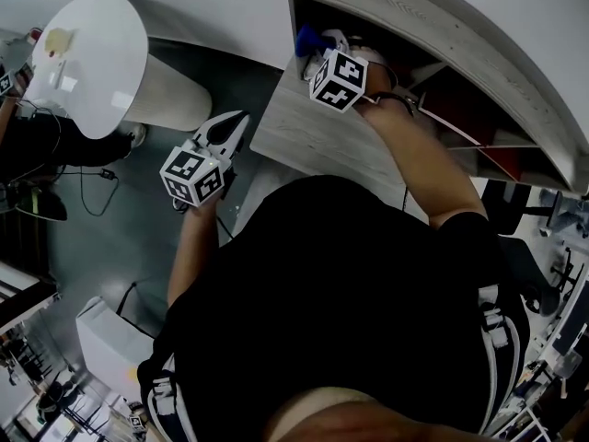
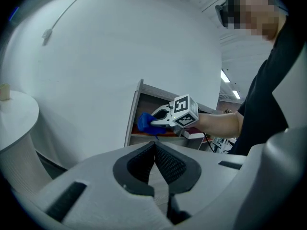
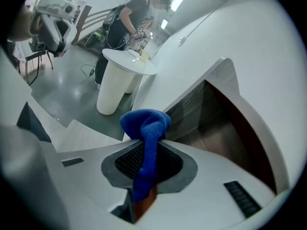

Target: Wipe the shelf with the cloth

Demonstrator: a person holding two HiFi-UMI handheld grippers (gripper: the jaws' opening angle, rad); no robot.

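Up at the shelf's left end in the head view, we see the right gripper (image 1: 316,52) reaching into the open compartment of the grey wooden shelf (image 1: 304,132), the blue cloth (image 1: 306,37) poking out ahead of it. We can't tell whether the cloth touches the board. We judge the wipe to be at its very start: cloth in grip and at the shelf, with the long run of board to the right yet to cover. The left gripper (image 1: 232,129) hangs over the floor, well apart from the shelf.

Over to the left gripper view: its jaws are pressed together with nothing between them. It sits idle, looking across at the right gripper and cloth at the compartment's mouth.

Now the right gripper view: the jaws are pinching the cloth, a soft, nubbly blue bundle. It puffs up in a rounded fold above the tips while a tail runs down between the pads. Beyond lies the dim, reddish-brown inside of the compartment. No dust or streak shows us what has been wiped.
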